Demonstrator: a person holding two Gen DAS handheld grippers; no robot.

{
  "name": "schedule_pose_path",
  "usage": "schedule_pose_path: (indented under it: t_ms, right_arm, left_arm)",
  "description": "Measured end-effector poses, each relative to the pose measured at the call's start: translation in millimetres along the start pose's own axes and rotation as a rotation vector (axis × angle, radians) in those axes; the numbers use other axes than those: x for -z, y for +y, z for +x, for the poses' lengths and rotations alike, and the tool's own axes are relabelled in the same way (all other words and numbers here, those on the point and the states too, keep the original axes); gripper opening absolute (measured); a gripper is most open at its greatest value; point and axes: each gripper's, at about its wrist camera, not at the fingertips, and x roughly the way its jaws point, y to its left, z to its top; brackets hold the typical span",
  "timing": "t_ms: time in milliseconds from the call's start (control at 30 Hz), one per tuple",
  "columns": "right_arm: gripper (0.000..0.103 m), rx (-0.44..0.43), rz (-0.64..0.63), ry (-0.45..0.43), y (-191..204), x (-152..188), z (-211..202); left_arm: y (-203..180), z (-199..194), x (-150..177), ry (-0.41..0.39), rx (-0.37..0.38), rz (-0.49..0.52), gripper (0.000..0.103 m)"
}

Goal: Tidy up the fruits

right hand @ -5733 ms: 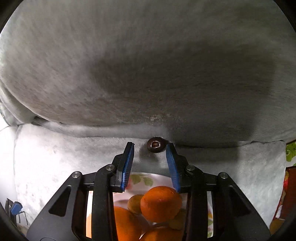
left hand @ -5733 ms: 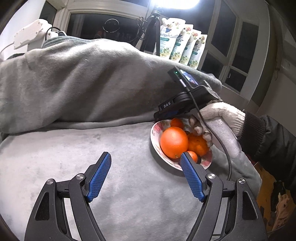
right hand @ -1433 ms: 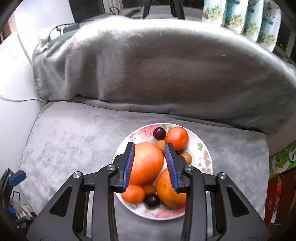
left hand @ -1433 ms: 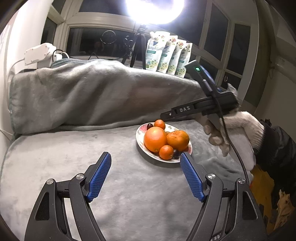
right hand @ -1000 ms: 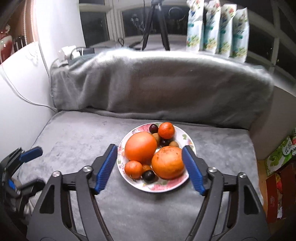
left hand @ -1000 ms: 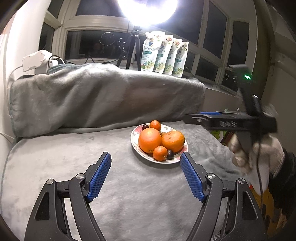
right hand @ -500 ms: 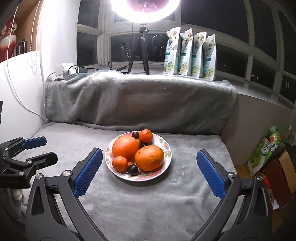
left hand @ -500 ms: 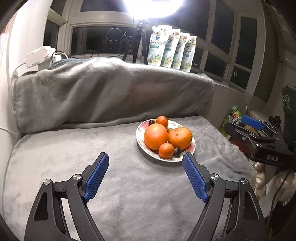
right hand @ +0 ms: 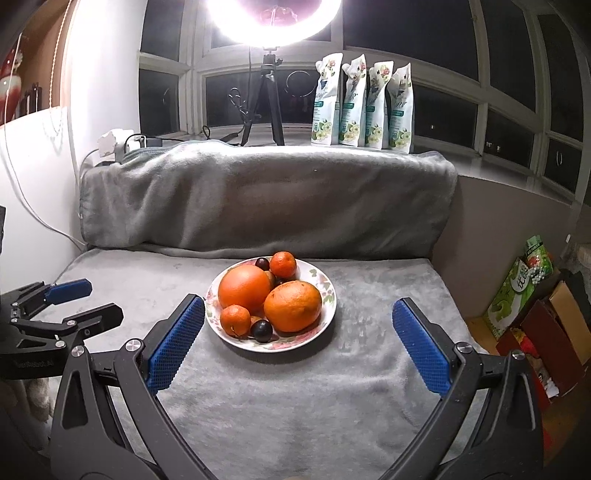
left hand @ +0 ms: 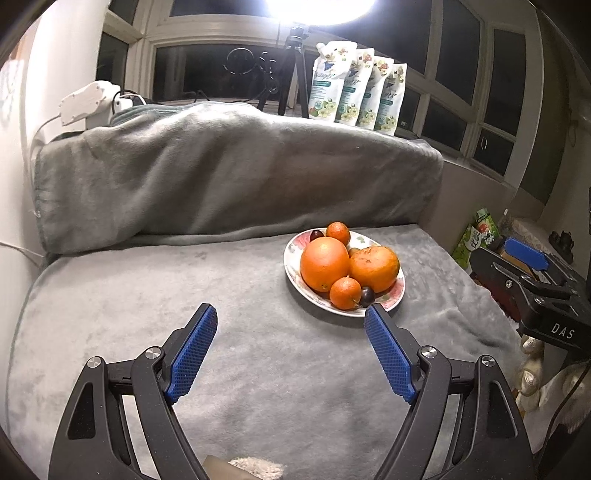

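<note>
A bright ring light on a black tripod (right hand: 269, 96) stands on the windowsill beside four upright white refill pouches (right hand: 362, 101), behind a grey fleece blanket (right hand: 258, 199), with a white power strip (left hand: 86, 101) at the left and cardboard boxes (right hand: 546, 325) at the right.

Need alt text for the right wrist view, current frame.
A floral plate piled with oranges and dark plums sits on a grey blanket, framed by the open, empty right gripper. The left gripper shows at left; ring light behind.
</note>
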Motion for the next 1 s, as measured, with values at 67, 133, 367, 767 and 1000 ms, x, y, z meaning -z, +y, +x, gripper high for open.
schedule_pose_path:
  t_ms: [67,133,367,767,1000]
  right_arm:
    - [0.103,-0.001,-0.001,0.000,-0.7,0.1,1.4]
    - [0.103,-0.002,0.000,0.003,-1.3,0.3,2.6]
    - [0.103,0.006,0.016,0.007,-3.8,0.8,3.7]
    - [0.103,0.005,0.013,0.012,-2.6,2.9,3.5]
    - [0.103,-0.002,0.009,0.016,-2.8,3.3,4.3]
  left_arm:
    - [1.1,-0.1,-0.3,0.000,-0.004,-0.004,0.082]
    - [1.1,-1.1,-0.7,-0.004,-0.008,-0.004,0.082]
    - [-2.0,-2.8,-1.6,-0.015,-0.011,0.012,0.082]
    - [-3.0,-3.6,-2.2,-0.025,-0.007,0.019,0.082]
    - [-2.3,-4.4,-1.7,-0.040,-0.013,0.021,0.082]
